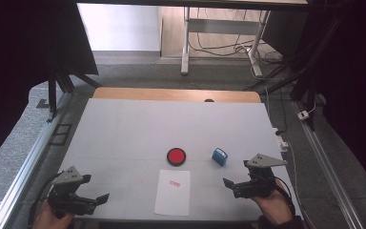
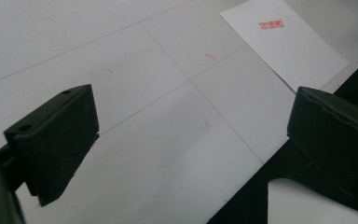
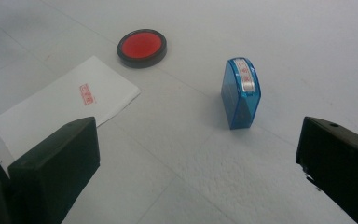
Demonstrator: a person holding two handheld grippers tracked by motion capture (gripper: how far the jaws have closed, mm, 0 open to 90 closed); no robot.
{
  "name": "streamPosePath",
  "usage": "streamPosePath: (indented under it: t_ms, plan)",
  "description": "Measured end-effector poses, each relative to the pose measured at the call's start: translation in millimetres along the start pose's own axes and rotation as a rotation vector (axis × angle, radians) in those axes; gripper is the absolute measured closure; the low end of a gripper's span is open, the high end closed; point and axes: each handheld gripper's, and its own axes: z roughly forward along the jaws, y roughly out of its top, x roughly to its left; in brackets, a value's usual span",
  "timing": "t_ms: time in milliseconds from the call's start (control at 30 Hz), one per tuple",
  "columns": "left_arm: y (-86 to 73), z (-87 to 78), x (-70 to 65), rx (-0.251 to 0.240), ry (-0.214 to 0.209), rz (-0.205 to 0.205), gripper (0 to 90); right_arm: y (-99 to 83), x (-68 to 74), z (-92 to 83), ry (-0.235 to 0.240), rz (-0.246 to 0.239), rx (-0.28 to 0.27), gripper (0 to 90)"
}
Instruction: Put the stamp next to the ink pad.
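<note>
Right gripper view: the right gripper [image 3: 196, 163] is held low over the counter [image 3: 307, 46] with its fingers [image 3: 56, 163] wide apart and nothing between them. Just ahead stands the blue stamp [image 3: 240, 93], narrow and upright, so it could be tipped by an off-centre closure. Farther off lie the stamped paper [image 3: 70, 107] and the red ink pad [image 3: 141, 47]. The left gripper [image 1: 76, 200] is also held apart, empty.

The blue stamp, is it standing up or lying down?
Standing up. The blue stamp rests on its narrow base on the table, label facing up.
</note>
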Motion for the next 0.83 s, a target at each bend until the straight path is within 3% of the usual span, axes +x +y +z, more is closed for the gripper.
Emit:
streamPosePath:
  t_ms: [333,833]
  plan:
    - [-0.8,-0.9,-0.3,-0.004,0.006,-0.002,2.0,-18.7,-0.4,-15.0,-0.050,0.024,0.013,0.0]
    - [-1.1,-1.2,0.3,-0.007,0.005,-0.012,1.7,-31.7,-3.8,-24.7,-0.069,0.077,0.029,0.0]
